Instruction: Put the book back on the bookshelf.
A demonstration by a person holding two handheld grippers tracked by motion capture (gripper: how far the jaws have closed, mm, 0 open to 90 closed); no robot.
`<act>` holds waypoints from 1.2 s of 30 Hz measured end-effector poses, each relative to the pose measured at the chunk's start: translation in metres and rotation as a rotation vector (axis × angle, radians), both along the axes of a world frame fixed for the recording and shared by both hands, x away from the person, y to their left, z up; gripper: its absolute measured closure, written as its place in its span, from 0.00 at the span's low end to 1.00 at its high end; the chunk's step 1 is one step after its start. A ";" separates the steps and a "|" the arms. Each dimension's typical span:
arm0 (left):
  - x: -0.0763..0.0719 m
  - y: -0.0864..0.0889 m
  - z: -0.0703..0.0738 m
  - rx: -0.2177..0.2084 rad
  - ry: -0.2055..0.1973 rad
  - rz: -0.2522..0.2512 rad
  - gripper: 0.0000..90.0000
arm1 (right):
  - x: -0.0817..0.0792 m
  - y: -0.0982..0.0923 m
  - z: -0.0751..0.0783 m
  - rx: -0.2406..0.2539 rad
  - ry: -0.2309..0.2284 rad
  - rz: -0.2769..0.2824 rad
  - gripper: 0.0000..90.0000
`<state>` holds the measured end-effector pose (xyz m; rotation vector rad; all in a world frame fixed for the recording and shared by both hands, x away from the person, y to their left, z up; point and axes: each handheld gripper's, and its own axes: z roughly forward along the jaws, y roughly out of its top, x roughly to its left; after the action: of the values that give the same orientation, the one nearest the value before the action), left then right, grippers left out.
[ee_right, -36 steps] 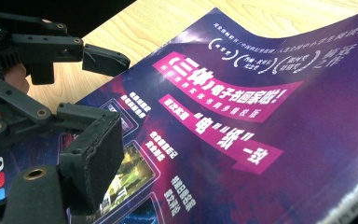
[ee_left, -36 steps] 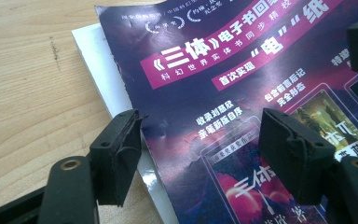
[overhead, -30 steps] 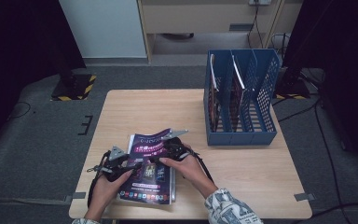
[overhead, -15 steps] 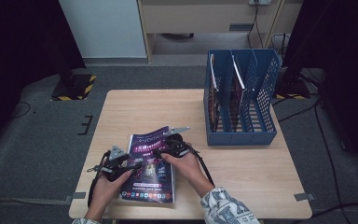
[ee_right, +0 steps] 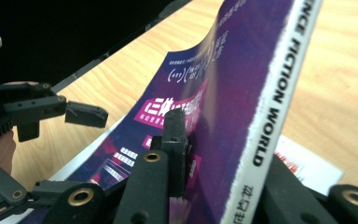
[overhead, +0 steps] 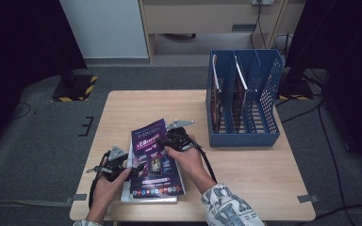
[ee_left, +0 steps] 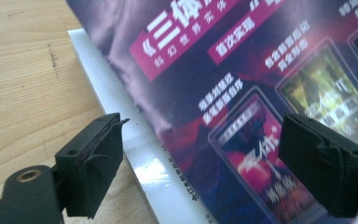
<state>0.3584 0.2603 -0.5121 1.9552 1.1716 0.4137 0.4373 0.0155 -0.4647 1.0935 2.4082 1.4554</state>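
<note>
Worktop (overhead: 245,160): purple magazine (overhead: 153,155), flat a second ago, is now tilted up at its spine edge above the white booklet (overhead: 146,197). Right tool (ee_right: 214,186) has been closing, clamped on that spine. Left tool (ee_left: 205,163) has been opening, released astride the cover.

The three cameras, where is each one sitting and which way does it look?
High view: above the person's side, looking forward and down at the table; both forearms enter from the bottom.
Left gripper view: rides the left claw, looking along its open jaws at the purple magazine.
Right gripper view: rides the right claw, which has just been closing and now grips the magazine by its spine.
Shared: all three show the magazine; the right view also shows the left claw.
</note>
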 end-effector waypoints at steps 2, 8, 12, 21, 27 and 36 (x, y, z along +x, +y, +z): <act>0.000 0.000 0.000 -0.005 0.003 -0.004 0.16 | 0.000 -0.002 0.005 0.001 -0.020 -0.002 0.87; 0.001 -0.004 -0.001 -0.007 0.009 -0.023 0.16 | 0.000 -0.003 0.016 0.006 -0.058 0.003 0.88; 0.001 -0.005 -0.001 -0.016 0.009 -0.033 0.16 | -0.001 -0.001 0.025 0.003 -0.094 0.021 0.89; 0.001 -0.006 0.000 -0.044 0.016 -0.049 0.17 | -0.007 0.005 0.043 0.000 -0.181 0.048 0.90; 0.003 -0.005 -0.001 -0.062 0.019 -0.053 0.17 | -0.009 0.002 0.053 0.038 -0.231 0.044 0.91; 0.011 -0.006 0.000 -0.116 0.015 -0.074 0.26 | -0.010 0.001 0.064 0.077 -0.269 0.051 0.91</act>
<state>0.3690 0.2544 -0.5122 1.8974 1.1038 0.2863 0.4272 0.0164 -0.4004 0.7954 2.2255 1.6077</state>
